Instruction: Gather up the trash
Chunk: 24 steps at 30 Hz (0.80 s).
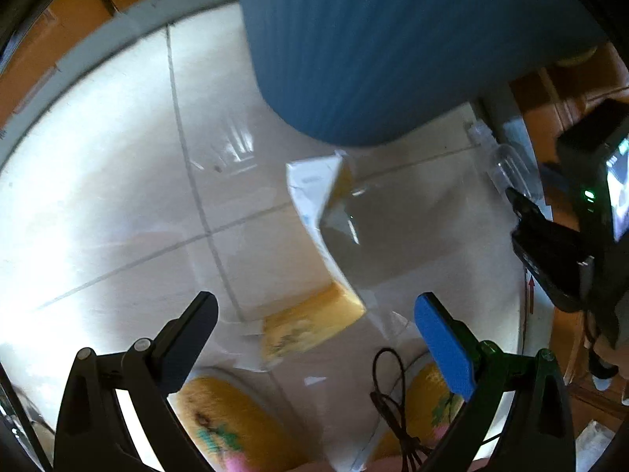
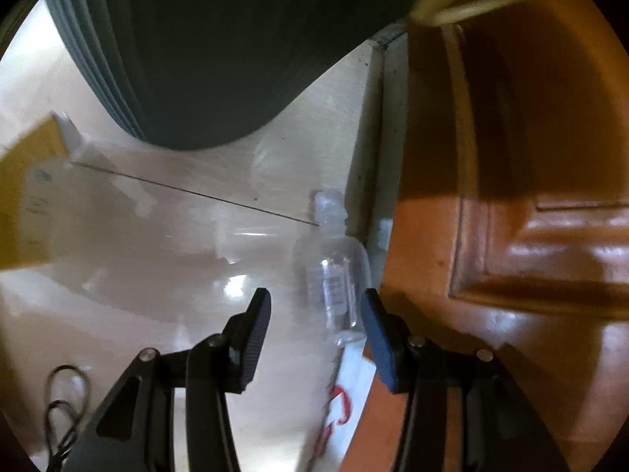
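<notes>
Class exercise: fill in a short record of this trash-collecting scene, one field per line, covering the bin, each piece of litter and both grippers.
bin: blue ribbed bin standing on tiled floor
litter 1: clear plastic bottle lying by wooden door
litter 2: white-and-yellow carton on floor
left gripper: open, empty
right gripper: open, fingers either side of bottle

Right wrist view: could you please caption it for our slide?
Open right gripper straddles a clear plastic bottle lying on tile beside a wooden door.

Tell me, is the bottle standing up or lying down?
Lying down. The bottle rests on its side on the floor tiles, neck pointing away from the open right gripper, close beside the wooden door.
</notes>
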Available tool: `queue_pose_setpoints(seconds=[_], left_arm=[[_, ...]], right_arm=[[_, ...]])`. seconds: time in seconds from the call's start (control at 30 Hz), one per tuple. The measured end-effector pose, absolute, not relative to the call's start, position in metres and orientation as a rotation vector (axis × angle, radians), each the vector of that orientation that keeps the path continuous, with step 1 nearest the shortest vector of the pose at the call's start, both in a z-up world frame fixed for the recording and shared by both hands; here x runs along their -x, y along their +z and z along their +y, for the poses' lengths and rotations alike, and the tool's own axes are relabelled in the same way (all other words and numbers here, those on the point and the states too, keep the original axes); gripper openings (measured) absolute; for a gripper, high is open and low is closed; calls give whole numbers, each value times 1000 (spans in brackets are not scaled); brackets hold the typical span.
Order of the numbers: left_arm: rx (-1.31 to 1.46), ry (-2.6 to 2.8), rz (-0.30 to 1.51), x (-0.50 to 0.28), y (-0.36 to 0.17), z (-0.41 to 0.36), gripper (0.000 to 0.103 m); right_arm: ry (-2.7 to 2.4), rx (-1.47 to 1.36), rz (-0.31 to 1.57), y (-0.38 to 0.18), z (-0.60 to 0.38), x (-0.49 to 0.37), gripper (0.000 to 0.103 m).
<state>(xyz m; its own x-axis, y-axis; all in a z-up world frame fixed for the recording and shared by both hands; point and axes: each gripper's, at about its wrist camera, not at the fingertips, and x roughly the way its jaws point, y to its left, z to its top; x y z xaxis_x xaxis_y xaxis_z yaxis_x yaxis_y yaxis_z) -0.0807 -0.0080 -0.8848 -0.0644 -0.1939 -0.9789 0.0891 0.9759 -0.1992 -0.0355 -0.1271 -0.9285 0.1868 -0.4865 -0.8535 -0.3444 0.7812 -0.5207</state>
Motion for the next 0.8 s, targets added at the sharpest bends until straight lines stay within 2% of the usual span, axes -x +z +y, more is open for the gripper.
queue_pose_setpoints(seconds=[0.17, 0.33, 0.53, 0.8], left_arm=[[104, -245, 1616, 88, -906, -25, 99], [165, -224, 1635, 84, -925, -33, 93], [225, -182, 1640, 72, -935, -33, 89], [243, -172, 1631, 65, -936, -18, 87]], right_arm=[[-156, 805, 1429, -955, -137, 31, 47], [-157, 888, 1418, -970, -139, 22, 48], [-155, 1005, 1468, -992, -137, 10, 48], [-72, 1095, 1557, -1008, -137, -15, 50]])
